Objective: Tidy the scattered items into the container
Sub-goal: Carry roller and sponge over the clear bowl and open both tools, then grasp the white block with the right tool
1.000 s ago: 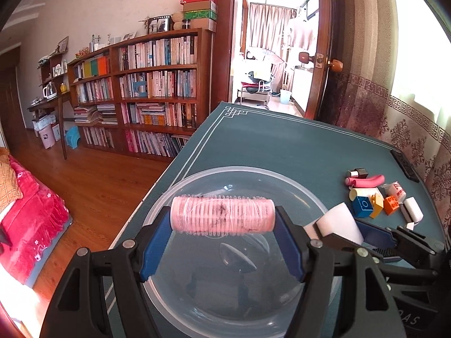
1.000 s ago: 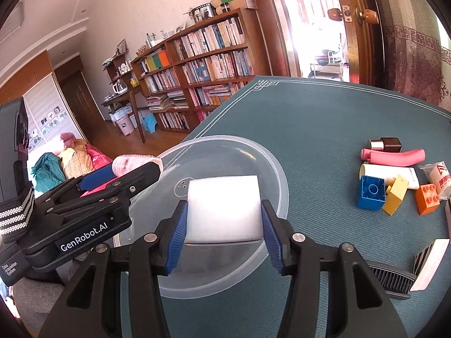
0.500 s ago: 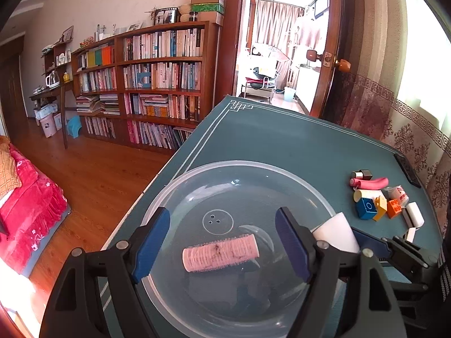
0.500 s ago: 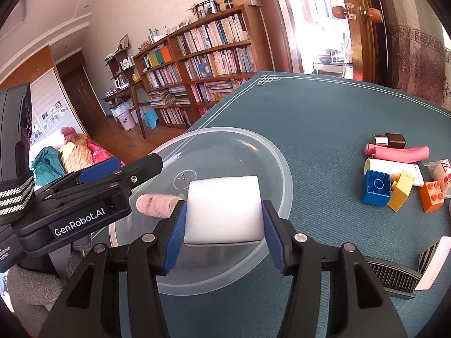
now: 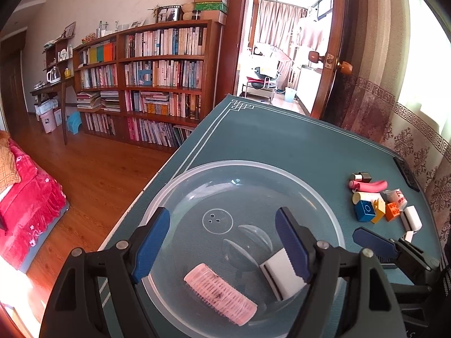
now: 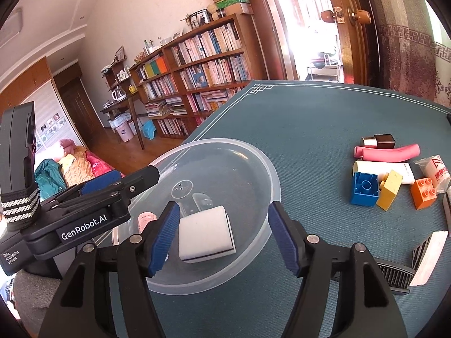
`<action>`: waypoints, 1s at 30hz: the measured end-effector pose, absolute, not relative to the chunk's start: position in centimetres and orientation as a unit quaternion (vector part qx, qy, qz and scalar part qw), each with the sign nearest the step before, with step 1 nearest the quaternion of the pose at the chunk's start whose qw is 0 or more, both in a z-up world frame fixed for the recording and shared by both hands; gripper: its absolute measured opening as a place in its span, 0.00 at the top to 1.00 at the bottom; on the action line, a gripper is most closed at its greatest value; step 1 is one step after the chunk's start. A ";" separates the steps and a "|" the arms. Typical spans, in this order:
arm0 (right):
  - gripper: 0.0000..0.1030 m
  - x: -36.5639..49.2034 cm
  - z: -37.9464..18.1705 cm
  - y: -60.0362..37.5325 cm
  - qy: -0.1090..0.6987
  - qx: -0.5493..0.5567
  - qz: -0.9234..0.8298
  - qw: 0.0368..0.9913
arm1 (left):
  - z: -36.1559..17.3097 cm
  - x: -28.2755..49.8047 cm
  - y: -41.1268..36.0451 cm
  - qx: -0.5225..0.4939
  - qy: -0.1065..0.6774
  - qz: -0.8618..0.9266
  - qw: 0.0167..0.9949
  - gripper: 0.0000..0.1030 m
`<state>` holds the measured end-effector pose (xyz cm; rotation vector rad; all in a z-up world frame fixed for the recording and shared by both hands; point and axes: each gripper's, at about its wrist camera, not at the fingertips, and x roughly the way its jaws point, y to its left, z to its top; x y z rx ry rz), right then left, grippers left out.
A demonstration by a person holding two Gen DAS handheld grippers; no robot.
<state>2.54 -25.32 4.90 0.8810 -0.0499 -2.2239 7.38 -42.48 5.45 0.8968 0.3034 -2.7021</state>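
A clear plastic bowl (image 5: 197, 174) (image 6: 270, 169) sits near the left edge of the teal table. Inside it lie a pink hair roller (image 5: 220, 293) (image 6: 145, 219) and a white sponge (image 5: 282, 276) (image 6: 205, 233) with a dark underside. My left gripper (image 5: 222, 239) hangs open over the bowl, nothing between its blue pads. My right gripper (image 6: 222, 235) is open too, straddling the sponge without touching it. To the right lie scattered items: a blue brick (image 6: 363, 188), a yellow brick (image 6: 390, 188), an orange brick (image 6: 424, 193), a pink tube (image 6: 386, 152) and a white tube (image 6: 375, 167).
A small dark-capped bottle (image 6: 379, 140) and a white packet (image 6: 437, 170) lie with the scattered items. A black comb (image 6: 391, 274) and a white block (image 6: 428, 256) rest at the right. The table's left edge (image 5: 152, 180) drops to a wooden floor; a bookshelf (image 5: 146, 84) stands beyond.
The left gripper opened and dropped the pink roller into the bowl, then drew back. The right gripper opened and released the white sponge, which now rests in the bowl.
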 end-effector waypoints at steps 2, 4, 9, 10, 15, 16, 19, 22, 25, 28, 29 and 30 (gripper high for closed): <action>0.33 2.5 5.0 -25.2 -0.021 0.341 -0.867 0.362 | 5.5 7.4 -42.3 0.310 0.104 -0.935 0.137 0.21; 0.33 2.5 5.0 -25.0 -0.023 0.342 -0.868 0.359 | 5.4 7.5 -42.1 0.311 0.103 -0.935 0.135 0.21; 0.33 2.3 5.3 -24.4 -0.022 0.335 -0.878 0.341 | 5.5 7.7 -41.7 0.312 0.102 -0.936 0.129 0.21; 0.33 2.3 5.4 -24.3 -0.023 0.334 -0.880 0.337 | 5.4 7.7 -41.6 0.312 0.102 -0.936 0.127 0.21; 0.33 1.9 5.7 -23.5 -0.031 0.333 -0.887 0.319 | 5.3 7.7 -41.3 0.318 0.103 -0.935 0.121 0.21; 0.33 1.8 5.7 -23.2 -0.031 0.332 -0.888 0.315 | 5.3 7.7 -41.2 0.321 0.103 -0.934 0.119 0.21; 0.33 1.8 5.7 -22.1 -0.034 0.329 -0.893 0.304 | 5.1 7.6 -40.8 0.325 0.102 -0.933 0.114 0.21; 0.33 1.8 5.5 -20.6 -0.037 0.329 -0.898 0.288 | 4.9 7.4 -40.5 0.329 0.100 -0.933 0.109 0.21; 0.33 2.1 5.3 -18.8 -0.040 0.325 -0.906 0.267 | 4.7 7.1 -40.0 0.335 0.101 -0.931 0.102 0.21; 0.33 2.5 5.0 -16.6 -0.041 0.319 -0.915 0.242 | 4.4 6.9 -39.4 0.342 0.099 -0.930 0.092 0.21; 0.33 2.6 4.9 -15.9 -0.043 0.318 -0.918 0.233 | 4.2 6.8 -39.1 0.343 0.097 -0.930 0.090 0.21; 0.33 2.6 4.9 -15.2 -0.046 0.318 -0.920 0.225 | 4.2 6.7 -38.9 0.344 0.096 -0.930 0.088 0.21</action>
